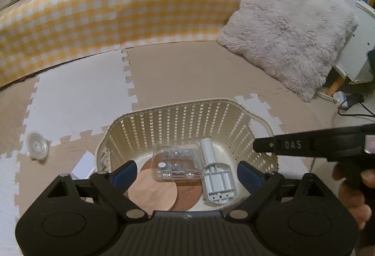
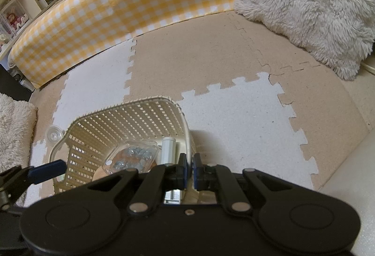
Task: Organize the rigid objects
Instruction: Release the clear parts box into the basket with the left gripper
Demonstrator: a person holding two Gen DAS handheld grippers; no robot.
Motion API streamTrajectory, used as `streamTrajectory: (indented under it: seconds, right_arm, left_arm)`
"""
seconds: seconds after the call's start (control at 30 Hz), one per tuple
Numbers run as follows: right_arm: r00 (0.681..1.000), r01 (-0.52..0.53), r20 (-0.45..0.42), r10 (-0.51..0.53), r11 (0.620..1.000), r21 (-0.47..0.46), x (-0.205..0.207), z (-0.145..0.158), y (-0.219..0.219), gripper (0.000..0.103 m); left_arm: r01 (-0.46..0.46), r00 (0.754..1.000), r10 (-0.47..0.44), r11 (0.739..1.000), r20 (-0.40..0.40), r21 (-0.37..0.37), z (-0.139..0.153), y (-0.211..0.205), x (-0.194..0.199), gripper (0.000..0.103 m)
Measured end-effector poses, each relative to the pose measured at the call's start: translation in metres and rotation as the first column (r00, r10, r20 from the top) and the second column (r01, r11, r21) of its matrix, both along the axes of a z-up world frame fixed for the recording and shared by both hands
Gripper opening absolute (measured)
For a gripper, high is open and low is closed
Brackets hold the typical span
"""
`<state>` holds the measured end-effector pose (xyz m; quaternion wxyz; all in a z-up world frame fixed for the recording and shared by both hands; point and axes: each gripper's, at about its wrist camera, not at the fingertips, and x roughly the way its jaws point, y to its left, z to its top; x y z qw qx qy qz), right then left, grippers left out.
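Nearest the left wrist view, the black left gripper (image 1: 185, 172) stands with its blue-padded jaws spread wide and released, holding nothing, directly above the cream slotted plastic basket (image 1: 178, 115). Between and just beyond these jaws, on the basket floor, lie four rigid items: one pale round wooden disc (image 1: 152, 192) overlapping one darker brown round disc (image 1: 189, 195), one clear lidded plastic case of small metal parts (image 1: 177, 162) resting partly on the discs, and one grey moulded plastic bracket with a cylindrical end (image 1: 216, 176) to the right of the case, touching it.

In the right wrist view, the black right gripper (image 2: 189, 170) has its jaws clenched on the thin right-hand rim of the basket (image 2: 131, 120); the basket wall passes between the blue pads.

Left of the left jaws, outside the basket, one clear round suction cup (image 1: 37, 145) lies on the floor; a white flat sheet (image 1: 84, 165) lies just beside the basket wall.

The floor is covered with interlocking foam mat tiles in beige and white (image 1: 164, 73), toothed at the edges. Farther off, one shaggy off-white square cushion (image 1: 288, 28) leans right of the jaws, and a yellow-and-white gingham glossy panel (image 1: 105, 17) curves across the background.
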<state>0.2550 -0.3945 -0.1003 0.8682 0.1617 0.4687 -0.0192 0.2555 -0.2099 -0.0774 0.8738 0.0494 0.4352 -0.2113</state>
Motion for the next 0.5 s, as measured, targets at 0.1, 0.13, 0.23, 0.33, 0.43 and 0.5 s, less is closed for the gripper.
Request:
streamTrajectory:
  seconds: [0.1, 0.13, 0.23, 0.33, 0.43, 0.5]
  right_arm:
    - [1.0, 0.001, 0.0, -0.001, 1.0, 0.0, 0.0, 0.0, 0.0, 0.006]
    - [1.0, 0.0, 0.0, 0.0, 1.0, 0.0, 0.0, 0.0, 0.0, 0.006]
    - [1.0, -0.001, 0.0, 0.001, 1.0, -0.004, 0.0, 0.0, 0.0, 0.005]
    - [1.0, -0.001, 0.0, 0.001, 1.0, -0.003, -0.001, 0.0, 0.0, 0.006]
    - [1.0, -0.002, 0.0, 0.002, 1.0, -0.005, -0.001, 0.0, 0.001, 0.006]
    - [1.0, -0.001, 0.0, 0.001, 1.0, -0.004, 0.0, 0.0, 0.0, 0.006]
  left_arm:
    - [0.013, 1.0, -0.013, 1.0, 0.005, -0.001, 0.006, 0.003, -0.006, 0.095]
    - [0.017, 1.0, -0.017, 1.0, 0.007, -0.002, 0.009, 0.004, -0.008, 0.097]
    - [0.026, 1.0, -0.026, 1.0, 0.012, 0.008, 0.014, 0.007, -0.014, 0.1]
    - [0.038, 0.999, -0.038, 0.999, 0.016, 0.013, 0.019, 0.011, -0.02, 0.102]
    - [0.051, 0.999, -0.051, 0.999, 0.016, 0.01, 0.023, 0.017, -0.026, 0.103]
    - [0.055, 0.998, -0.055, 0.998, 0.012, 0.011, 0.023, 0.023, -0.029, 0.103]
